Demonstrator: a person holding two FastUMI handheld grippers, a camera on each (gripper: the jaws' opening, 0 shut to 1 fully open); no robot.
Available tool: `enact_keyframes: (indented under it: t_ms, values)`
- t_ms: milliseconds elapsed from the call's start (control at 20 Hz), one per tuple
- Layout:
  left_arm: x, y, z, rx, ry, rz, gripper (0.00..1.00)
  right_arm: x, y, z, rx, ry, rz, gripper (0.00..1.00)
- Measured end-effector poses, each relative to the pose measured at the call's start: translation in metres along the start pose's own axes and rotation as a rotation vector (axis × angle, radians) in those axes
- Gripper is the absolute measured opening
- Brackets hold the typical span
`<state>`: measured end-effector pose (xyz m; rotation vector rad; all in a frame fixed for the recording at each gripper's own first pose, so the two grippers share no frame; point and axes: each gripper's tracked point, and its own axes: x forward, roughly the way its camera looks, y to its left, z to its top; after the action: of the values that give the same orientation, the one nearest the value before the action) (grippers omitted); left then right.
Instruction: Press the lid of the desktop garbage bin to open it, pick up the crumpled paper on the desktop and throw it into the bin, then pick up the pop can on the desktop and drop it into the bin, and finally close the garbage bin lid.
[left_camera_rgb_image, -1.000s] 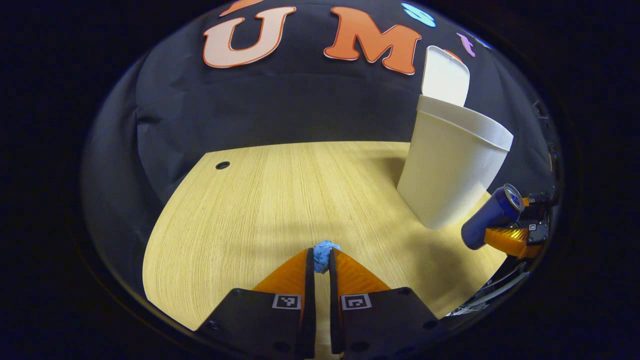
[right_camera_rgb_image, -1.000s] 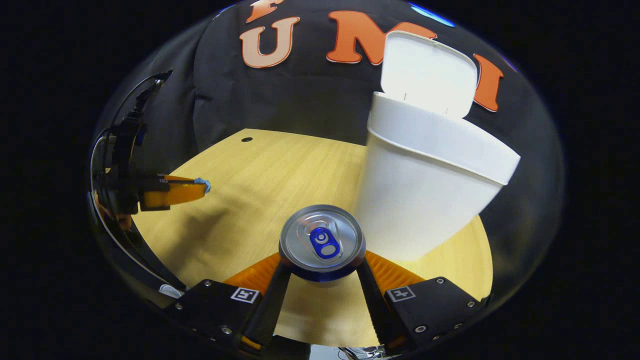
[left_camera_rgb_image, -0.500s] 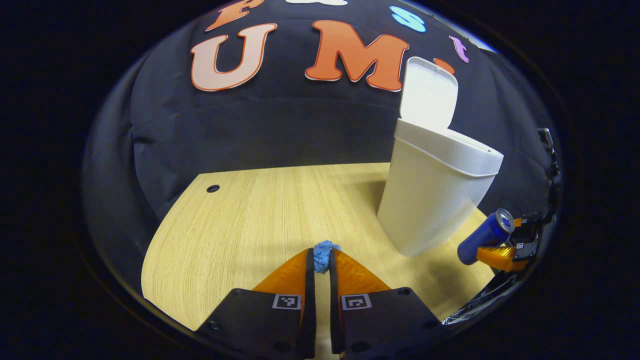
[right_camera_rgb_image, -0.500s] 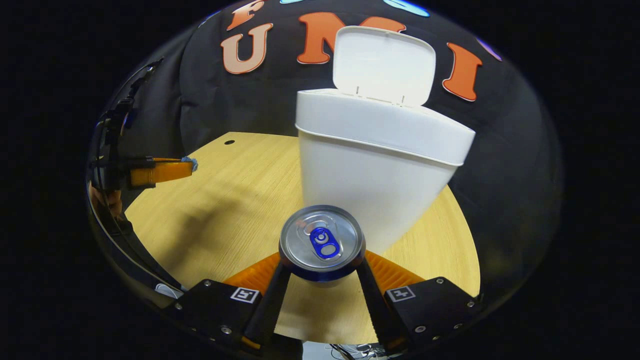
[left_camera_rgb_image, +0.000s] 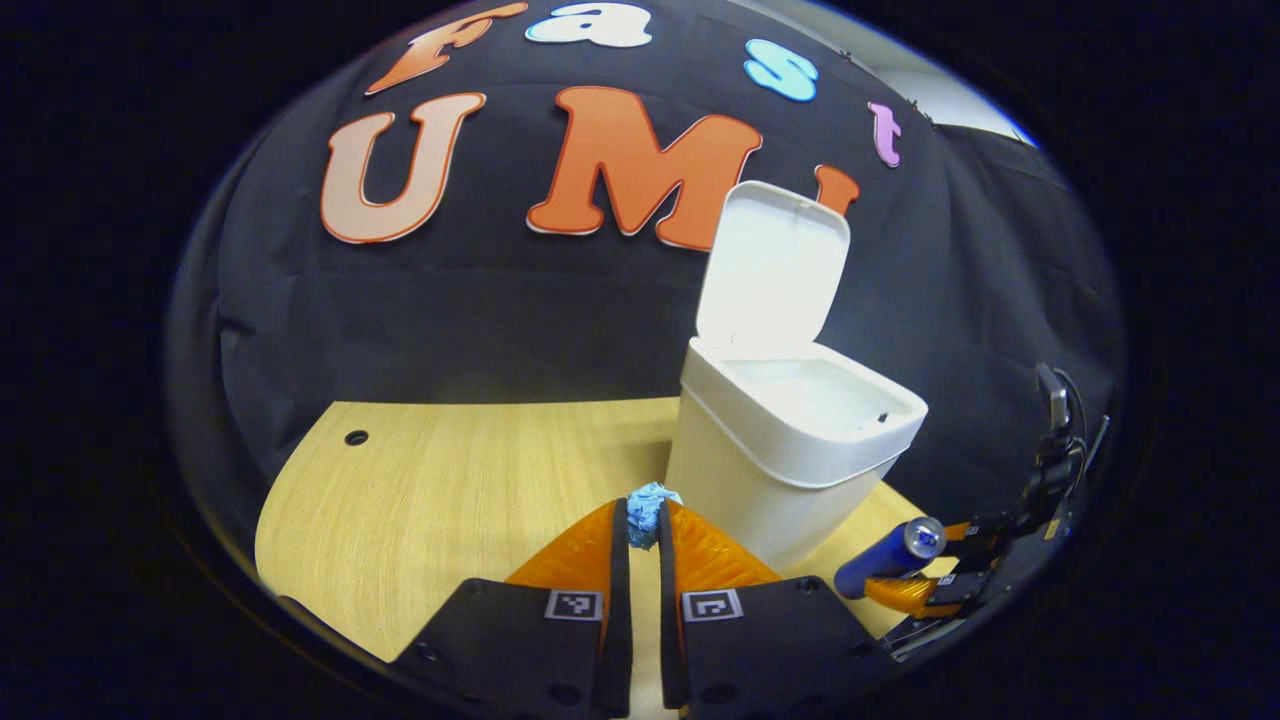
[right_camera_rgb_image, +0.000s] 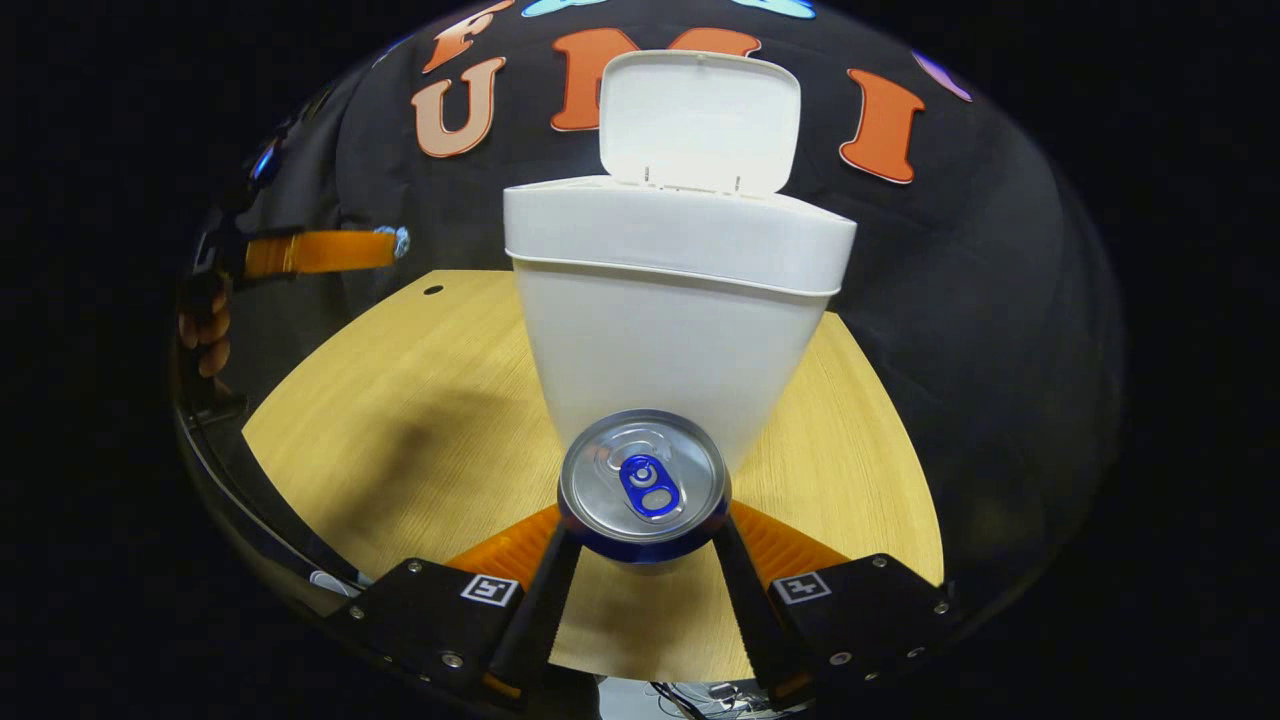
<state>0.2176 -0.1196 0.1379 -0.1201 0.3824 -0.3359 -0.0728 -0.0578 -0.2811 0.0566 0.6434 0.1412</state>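
Observation:
A white bin (left_camera_rgb_image: 790, 450) (right_camera_rgb_image: 670, 330) stands on the wooden desk with its lid (left_camera_rgb_image: 775, 265) (right_camera_rgb_image: 700, 120) raised upright. My left gripper (left_camera_rgb_image: 640, 520) is shut on a small blue crumpled paper (left_camera_rgb_image: 647, 505), held above the desk to the left of the bin, near the height of its rim. From the right gripper view, that left gripper (right_camera_rgb_image: 385, 243) shows at the far left with the paper (right_camera_rgb_image: 398, 240) at its tip. My right gripper (right_camera_rgb_image: 645, 525) is shut on a blue pop can (right_camera_rgb_image: 643, 485) lying along the fingers, its top facing the camera, in front of the bin. The can (left_camera_rgb_image: 890, 555) also appears low at the right of the left gripper view.
The wooden desk (left_camera_rgb_image: 440, 490) (right_camera_rgb_image: 420, 400) has a rounded edge and a small cable hole (left_camera_rgb_image: 356, 437) (right_camera_rgb_image: 432, 290) at its far left. A hand (right_camera_rgb_image: 205, 335) holds the left gripper. Black cloth closes the booth behind the bin.
My left gripper has risen with the paper and turned toward the bin, so the bin's opening now shows. My right gripper has swung with the can until the bin stands straight ahead.

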Motion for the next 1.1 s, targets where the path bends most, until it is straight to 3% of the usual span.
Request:
enact_keyframes:
  t_ms: [400,900,950,1100]
  values:
    - [0.014,-0.071,0.048,0.074,-0.076,-0.132,0.15,-0.013,-0.019,-0.004,0.038,-0.019,-0.032,0.78]
    - [0.038,-0.107,0.035,0.136,-0.043,-0.179,0.15,-0.028,-0.042,-0.002,0.106,-0.05,-0.099,0.77]
    - [0.041,-0.108,0.033,0.138,-0.035,-0.18,0.15,-0.03,-0.045,0.0,0.11,-0.054,-0.104,0.73]
    - [0.044,-0.116,0.033,0.162,-0.031,-0.189,0.15,-0.039,-0.051,0.002,0.112,-0.066,-0.117,0.77]
